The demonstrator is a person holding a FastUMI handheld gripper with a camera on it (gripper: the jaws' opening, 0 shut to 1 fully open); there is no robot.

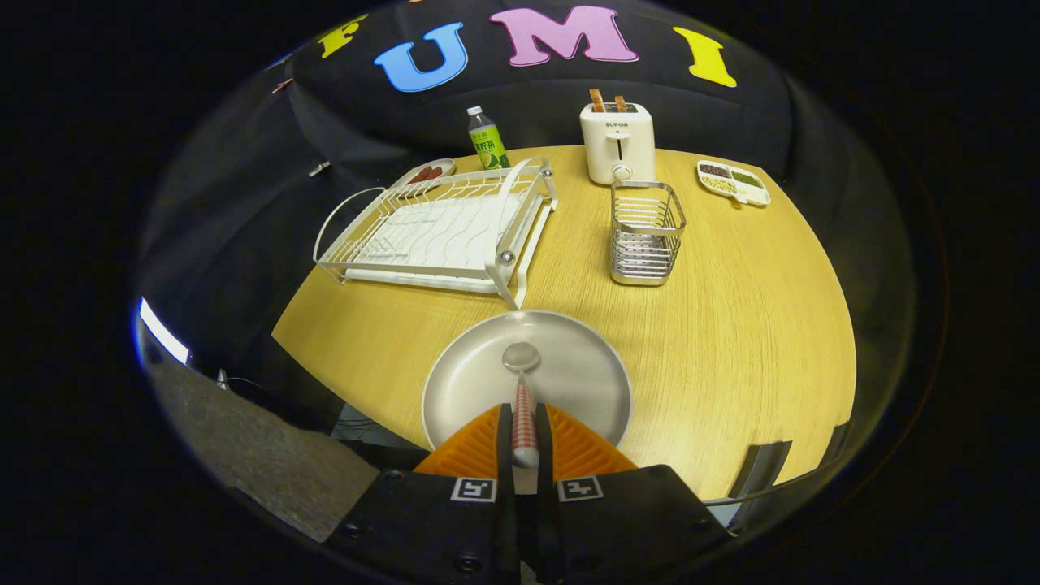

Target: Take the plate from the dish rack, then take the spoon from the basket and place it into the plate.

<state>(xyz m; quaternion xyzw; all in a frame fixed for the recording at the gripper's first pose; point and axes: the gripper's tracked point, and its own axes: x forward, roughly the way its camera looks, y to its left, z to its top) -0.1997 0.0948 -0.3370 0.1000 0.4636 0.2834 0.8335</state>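
So the spoon [522,390] is clamped by its checked handle between the two fingers of the gripper [524,422], both pressed tight against it, with the bowl end poking out ahead over the middle of the plate [569,382]. Whether the bowl is actually touching the plate can't be told from here. The round grey plate is set on the near part of a light wooden table [747,325], which has a rounded edge. Further back on the left, a white wire dish rack [439,227] is seen sitting empty on its tray, and to the right of it a metal wire basket [646,231] is stood upright. At the far edge, a green bottle [487,140], a white toaster [617,142] with two slices sticking up, and a divided snack dish [733,182] are lined up. A small dish [426,172] is tucked behind the rack. Black cloth is hung all around the booth, and a grey floor patch [260,455] is visible near left.
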